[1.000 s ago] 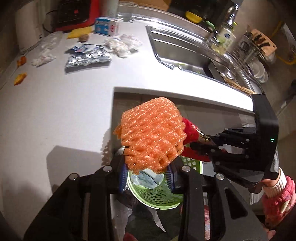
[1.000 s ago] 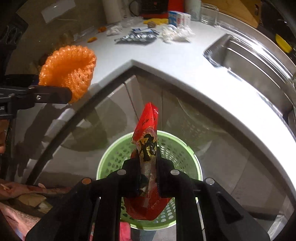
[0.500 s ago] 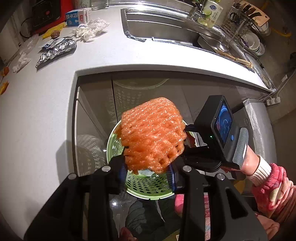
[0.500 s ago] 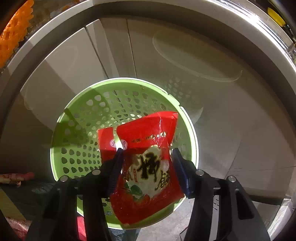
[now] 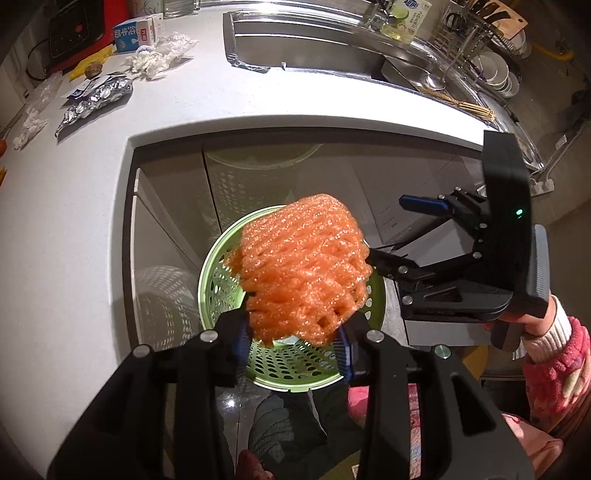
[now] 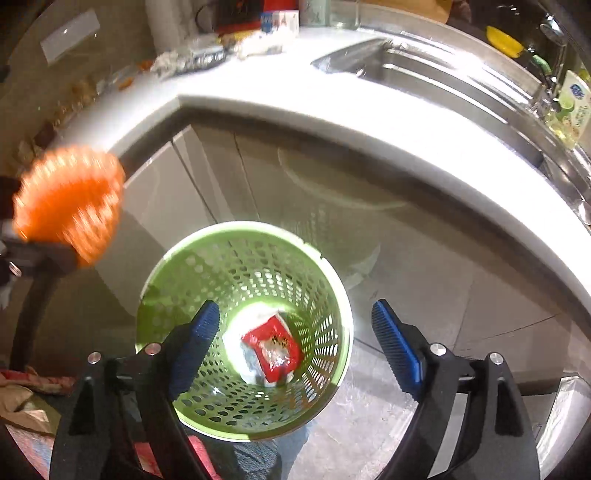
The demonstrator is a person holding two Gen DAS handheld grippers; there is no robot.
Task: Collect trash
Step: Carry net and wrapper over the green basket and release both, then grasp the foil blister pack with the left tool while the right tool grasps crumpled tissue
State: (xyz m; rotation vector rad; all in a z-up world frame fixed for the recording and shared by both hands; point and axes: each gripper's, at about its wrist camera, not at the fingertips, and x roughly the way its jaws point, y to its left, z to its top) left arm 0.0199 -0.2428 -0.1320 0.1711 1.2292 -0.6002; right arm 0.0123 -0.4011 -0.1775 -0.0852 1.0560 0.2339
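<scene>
My left gripper (image 5: pixel 293 338) is shut on an orange foam fruit net (image 5: pixel 304 267) and holds it above the green perforated bin (image 5: pixel 218 273) on the floor. The net also shows blurred in the right wrist view (image 6: pixel 70 203). My right gripper (image 6: pixel 295 339) is open and empty above the bin (image 6: pixel 332 295); it also shows in the left wrist view (image 5: pixel 391 232), right of the net. A red snack wrapper (image 6: pixel 275 345) lies at the bin's bottom on white paper.
On the white counter (image 5: pixel 184 107) lie a foil wrapper (image 5: pixel 96 99), crumpled tissues (image 5: pixel 159 59) and a milk carton (image 5: pixel 136 31). The sink (image 5: pixel 314 48) and a dish rack (image 5: pixel 487 62) are at the back. Grey cabinet doors (image 6: pixel 229 177) stand behind the bin.
My right gripper opened and the red wrapper dropped into the bin. The right gripper then rose and pulled back. My left gripper stays shut on the net and has moved over the bin.
</scene>
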